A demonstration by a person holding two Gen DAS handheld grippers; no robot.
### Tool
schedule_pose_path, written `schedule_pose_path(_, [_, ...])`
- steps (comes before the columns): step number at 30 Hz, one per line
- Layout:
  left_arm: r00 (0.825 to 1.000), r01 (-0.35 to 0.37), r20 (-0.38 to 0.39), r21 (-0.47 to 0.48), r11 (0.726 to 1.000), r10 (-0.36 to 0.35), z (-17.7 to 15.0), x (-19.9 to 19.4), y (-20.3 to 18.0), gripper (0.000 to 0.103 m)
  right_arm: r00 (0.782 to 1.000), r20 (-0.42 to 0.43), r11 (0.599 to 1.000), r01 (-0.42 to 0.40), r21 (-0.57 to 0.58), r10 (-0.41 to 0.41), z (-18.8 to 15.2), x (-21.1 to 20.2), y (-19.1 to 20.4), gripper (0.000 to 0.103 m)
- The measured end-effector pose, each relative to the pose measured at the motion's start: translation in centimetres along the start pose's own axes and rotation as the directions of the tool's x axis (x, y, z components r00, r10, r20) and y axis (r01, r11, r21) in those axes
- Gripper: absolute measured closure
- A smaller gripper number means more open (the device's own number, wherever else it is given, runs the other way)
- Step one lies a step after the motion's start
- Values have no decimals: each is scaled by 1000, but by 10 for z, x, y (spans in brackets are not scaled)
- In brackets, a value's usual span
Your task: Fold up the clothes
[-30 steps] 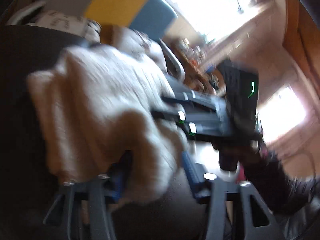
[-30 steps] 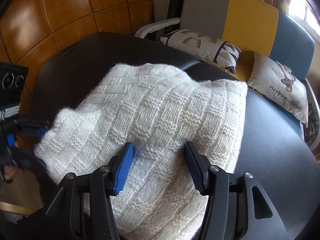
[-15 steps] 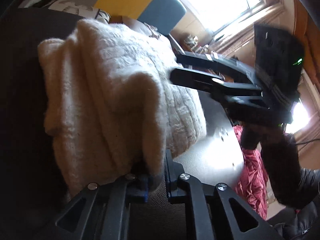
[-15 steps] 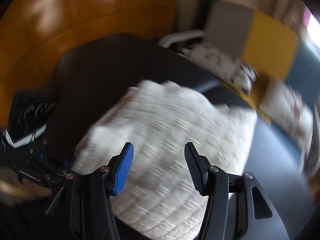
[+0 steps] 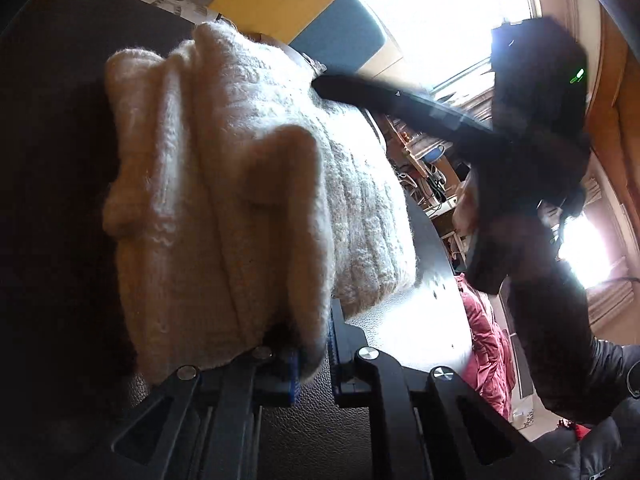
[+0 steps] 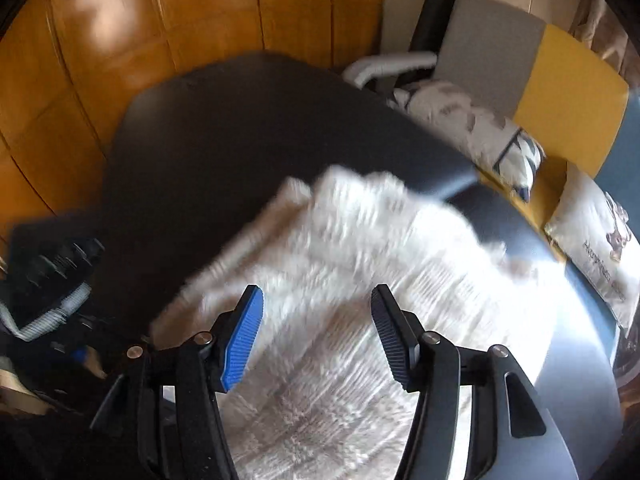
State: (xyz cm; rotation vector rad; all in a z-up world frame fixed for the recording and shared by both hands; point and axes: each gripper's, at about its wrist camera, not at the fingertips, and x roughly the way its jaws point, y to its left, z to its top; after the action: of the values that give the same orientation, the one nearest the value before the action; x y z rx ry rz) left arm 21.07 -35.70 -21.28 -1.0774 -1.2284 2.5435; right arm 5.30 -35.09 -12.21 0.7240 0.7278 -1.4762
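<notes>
While the sweater's (image 5: 224, 184) edge is clamped by the left gripper (image 5: 312, 360) and the right gripper (image 6: 316, 336) is held open above, a fold is judged due next.

Cushion (image 6: 596, 248): blurred print, perhaps "Happiness"; no other text legible.

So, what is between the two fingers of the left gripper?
A fold of the white knit sweater is pinched in the left gripper, whose fingers have just been closing; the left wrist view shows it.

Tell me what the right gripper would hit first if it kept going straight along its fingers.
Most likely the white knit sweater: the right gripper stands open just above it, with nothing visible between. The picture is blurred, so depth is uncertain.
</notes>
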Motion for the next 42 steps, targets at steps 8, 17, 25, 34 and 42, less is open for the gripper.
schedule_pose_path(8, [995,-101,27,76,992,99,-6,-3,-8,93,971,-132,977,185,-110,-198,22,88,-5,42])
schedule_pose_path(17, [984,-112,146,81,990,100,22,-50,-31,78,999,-2,979,33,200,-33,-3,2,-68,39])
schedule_pose_path(25, [957,-277,128,156,948,259,71,-17,-64,74,999,-26,923,46,383,-39,-60,0,-118,39])
schedule_pose_path(34, [924,-370,178,181,911,339,133,2,-70,66,996,85,897,-27,442,-12,-52,-15,-156,39])
schedule_pose_path(42, [906,-421,64,47,906,418,148,32,-10,64,1000,-26,871,24,491,-13,-78,47,-182,38])
